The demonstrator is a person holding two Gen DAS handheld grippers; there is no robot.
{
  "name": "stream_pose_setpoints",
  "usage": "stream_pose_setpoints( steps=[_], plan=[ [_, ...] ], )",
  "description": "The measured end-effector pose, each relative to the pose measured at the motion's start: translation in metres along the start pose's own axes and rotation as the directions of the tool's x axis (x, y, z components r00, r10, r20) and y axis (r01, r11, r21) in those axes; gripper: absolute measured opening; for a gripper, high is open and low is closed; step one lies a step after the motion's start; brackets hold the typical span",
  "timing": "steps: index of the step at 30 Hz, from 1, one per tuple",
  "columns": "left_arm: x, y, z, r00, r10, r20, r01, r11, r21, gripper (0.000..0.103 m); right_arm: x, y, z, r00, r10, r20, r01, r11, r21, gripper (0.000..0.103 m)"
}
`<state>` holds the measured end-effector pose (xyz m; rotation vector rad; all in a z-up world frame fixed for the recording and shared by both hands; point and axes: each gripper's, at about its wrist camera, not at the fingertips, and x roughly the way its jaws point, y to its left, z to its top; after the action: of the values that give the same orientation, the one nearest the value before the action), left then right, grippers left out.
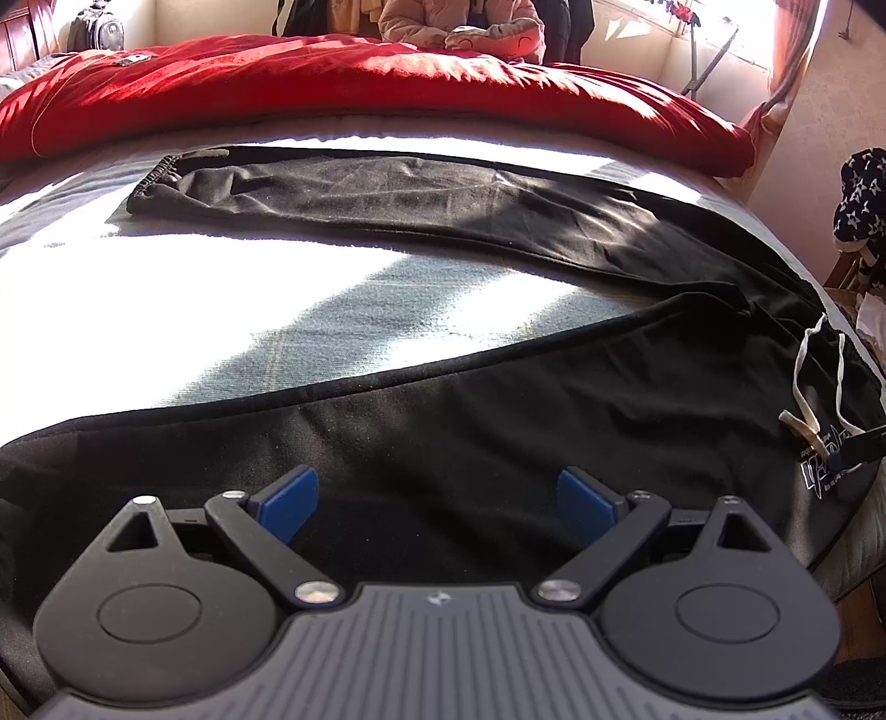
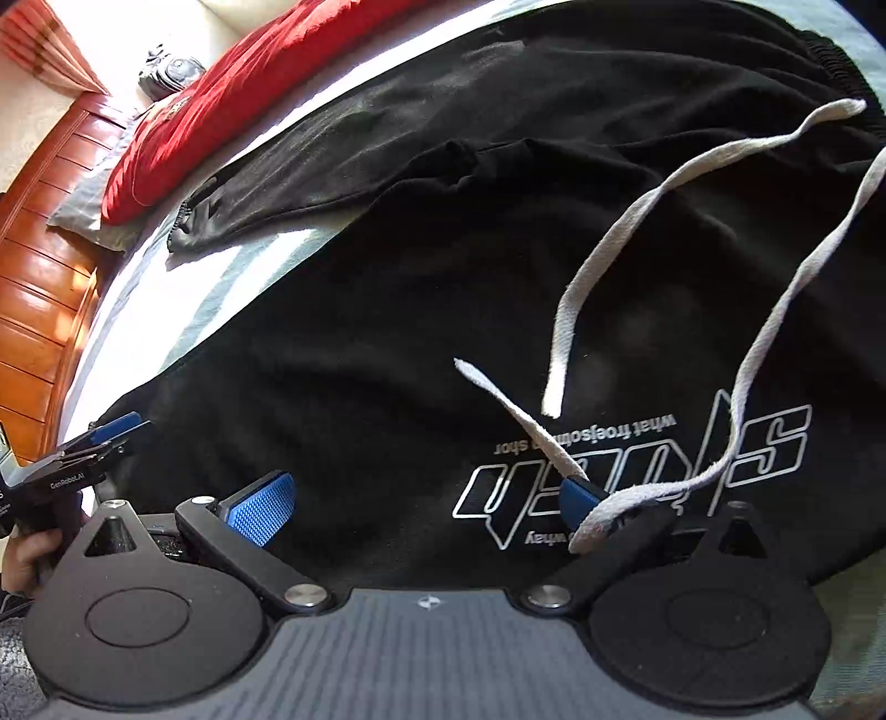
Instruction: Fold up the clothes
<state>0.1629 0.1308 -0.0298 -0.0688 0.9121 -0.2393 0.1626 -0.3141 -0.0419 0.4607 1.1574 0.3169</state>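
Note:
Black sweatpants [image 1: 443,421] lie spread on the bed, their two legs splayed apart. The far leg [image 1: 387,194] ends in an elastic cuff [image 1: 149,188]. My left gripper [image 1: 437,487] hovers open just over the near leg, with nothing between its fingers. My right gripper [image 2: 426,493] is open over the hip area of the sweatpants [image 2: 443,277], beside a white printed logo [image 2: 637,459]. A white drawstring [image 2: 609,260] trails from the waistband, and one end is draped over the right finger [image 2: 576,495]. The left gripper [image 2: 111,432] shows at the left edge of the right wrist view.
A red blanket [image 1: 332,83] is bunched along the bed's far side, with a person in a pink jacket [image 1: 459,22] behind it. The sunlit grey sheet [image 1: 166,304] lies between the legs. A wooden headboard [image 2: 39,277] and a pillow [image 2: 83,205] lie beyond the cuffs.

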Motion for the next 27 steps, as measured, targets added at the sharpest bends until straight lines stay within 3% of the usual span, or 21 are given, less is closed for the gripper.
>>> stream_pose_setpoints(
  steps=[5, 8, 11, 13, 17, 20, 22, 27],
  plan=[
    [0.006, -0.005, 0.026, 0.990, -0.135, 0.035, 0.136, 0.990, -0.034, 0.094, -0.031, 0.004, 0.028, 0.983, -0.012, 0.183, 0.036, 0.990, -0.133, 0.103],
    [0.014, -0.019, 0.054, 0.969, -0.240, 0.065, 0.244, 0.968, -0.053, 0.094, -0.020, 0.013, 0.047, 0.972, 0.031, 0.234, 0.036, 0.960, -0.276, 0.103],
    [0.036, -0.039, 0.085, 0.912, -0.406, 0.067, 0.410, 0.909, -0.075, 0.094, 0.014, 0.015, 0.062, 0.978, 0.081, 0.194, -0.007, 0.935, -0.353, 0.103],
    [0.053, -0.054, 0.100, 0.879, -0.474, 0.056, 0.477, 0.874, -0.089, 0.094, 0.042, 0.018, 0.072, 0.983, 0.063, 0.171, 0.006, 0.925, -0.379, 0.103],
    [0.103, -0.089, 0.123, 0.828, -0.561, 0.002, 0.554, 0.816, -0.164, 0.094, 0.068, 0.024, 0.068, 0.993, 0.000, 0.115, 0.046, 0.917, -0.396, 0.103],
    [0.136, -0.113, 0.128, 0.796, -0.604, -0.040, 0.584, 0.785, -0.207, 0.094, 0.055, 0.028, 0.050, 0.996, -0.048, 0.079, 0.079, 0.889, -0.451, 0.103],
    [0.156, -0.129, 0.129, 0.777, -0.626, -0.067, 0.598, 0.768, -0.229, 0.094, 0.038, 0.018, 0.034, 0.996, -0.071, 0.062, 0.091, 0.893, -0.441, 0.103],
    [0.189, -0.154, 0.129, 0.766, -0.631, -0.123, 0.592, 0.766, -0.249, 0.094, -0.009, -0.027, -0.001, 0.985, -0.148, 0.084, 0.168, 0.923, -0.345, 0.103]
  ],
)
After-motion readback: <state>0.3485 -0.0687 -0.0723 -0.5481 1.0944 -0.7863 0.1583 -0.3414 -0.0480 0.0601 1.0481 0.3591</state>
